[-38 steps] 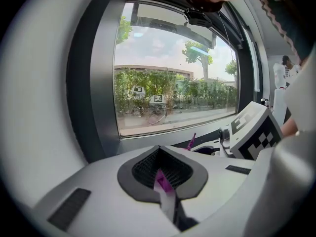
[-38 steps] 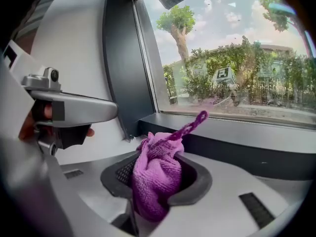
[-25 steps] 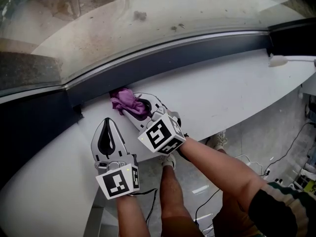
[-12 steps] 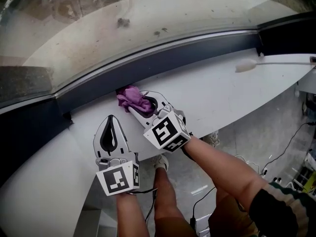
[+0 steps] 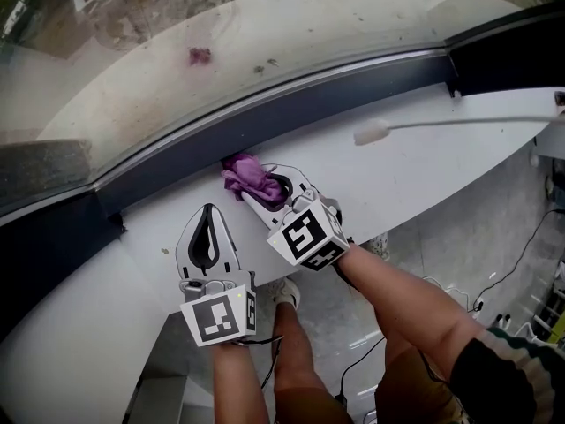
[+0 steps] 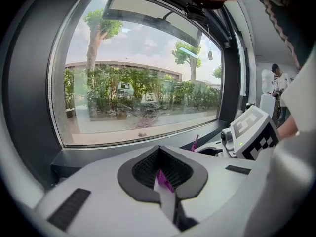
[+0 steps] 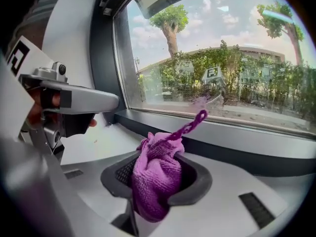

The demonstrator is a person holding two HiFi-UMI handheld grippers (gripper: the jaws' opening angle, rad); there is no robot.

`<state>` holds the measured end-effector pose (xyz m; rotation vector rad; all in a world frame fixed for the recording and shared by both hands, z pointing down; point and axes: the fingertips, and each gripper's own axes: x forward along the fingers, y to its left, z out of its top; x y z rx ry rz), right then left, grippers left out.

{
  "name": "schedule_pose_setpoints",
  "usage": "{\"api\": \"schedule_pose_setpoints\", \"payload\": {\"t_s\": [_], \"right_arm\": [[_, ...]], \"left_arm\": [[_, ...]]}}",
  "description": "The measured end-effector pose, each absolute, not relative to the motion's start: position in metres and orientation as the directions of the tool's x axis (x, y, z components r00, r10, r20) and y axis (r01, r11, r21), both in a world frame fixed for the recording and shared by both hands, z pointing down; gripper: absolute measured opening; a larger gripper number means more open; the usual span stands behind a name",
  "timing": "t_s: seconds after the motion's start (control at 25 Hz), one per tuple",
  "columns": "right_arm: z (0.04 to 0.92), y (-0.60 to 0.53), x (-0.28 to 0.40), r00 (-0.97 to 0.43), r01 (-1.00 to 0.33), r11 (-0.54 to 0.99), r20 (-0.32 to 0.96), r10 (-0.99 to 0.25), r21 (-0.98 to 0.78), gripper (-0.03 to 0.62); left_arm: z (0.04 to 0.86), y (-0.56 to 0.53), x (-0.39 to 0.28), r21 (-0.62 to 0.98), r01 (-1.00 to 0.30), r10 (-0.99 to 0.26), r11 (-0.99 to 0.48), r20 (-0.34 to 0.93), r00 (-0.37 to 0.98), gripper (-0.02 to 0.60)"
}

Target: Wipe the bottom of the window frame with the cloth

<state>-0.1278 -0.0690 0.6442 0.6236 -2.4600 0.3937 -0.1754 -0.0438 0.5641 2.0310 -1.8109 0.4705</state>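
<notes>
In the head view, the right gripper point(image 5: 262, 186) holds the cloth point(image 5: 245, 174) at the foot of the frame point(image 5: 335, 95), which runs left-right just beyond it; the left gripper point(image 5: 208, 215) rests nearer, to the left. The left gripper view shows jaws pinching a purple scrap point(image 6: 163, 179). The right gripper view shows jaws clamping the bunched cloth.

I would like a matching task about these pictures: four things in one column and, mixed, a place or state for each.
1 cloth
2 left gripper
3 bottom frame
4 sill

a flat, white, under both grippers
b dark, below the glass
c purple, in the right gripper
d jaws together, left of the cloth

Pairs: 1-c, 2-d, 3-b, 4-a
</notes>
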Motion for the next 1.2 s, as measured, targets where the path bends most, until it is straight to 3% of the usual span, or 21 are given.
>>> {"api": "schedule_pose_setpoints", "payload": {"t_s": [0.72, 0.92, 1.2], "right_arm": [[0.647, -0.117, 0.009, -0.657, -0.609, 0.787, 0.62, -0.429, -0.102, 0.153], [0.649, -0.136, 0.07, -0.649, -0.631, 0.769, 0.61, -0.454, -0.1, 0.153], [0.65, -0.135, 0.088, -0.655, -0.633, 0.767, 0.601, -0.459, -0.105, 0.153]], "left_arm": [[0.562, -0.089, -0.046, 0.073, -0.97, -0.84, -0.232, 0.488, 0.237, 0.005], [0.563, -0.11, 0.017, 0.064, -0.963, -0.834, -0.26, 0.488, 0.258, 0.005], [0.562, -0.115, 0.041, 0.067, -0.96, -0.838, -0.27, 0.474, 0.269, 0.005]]}}
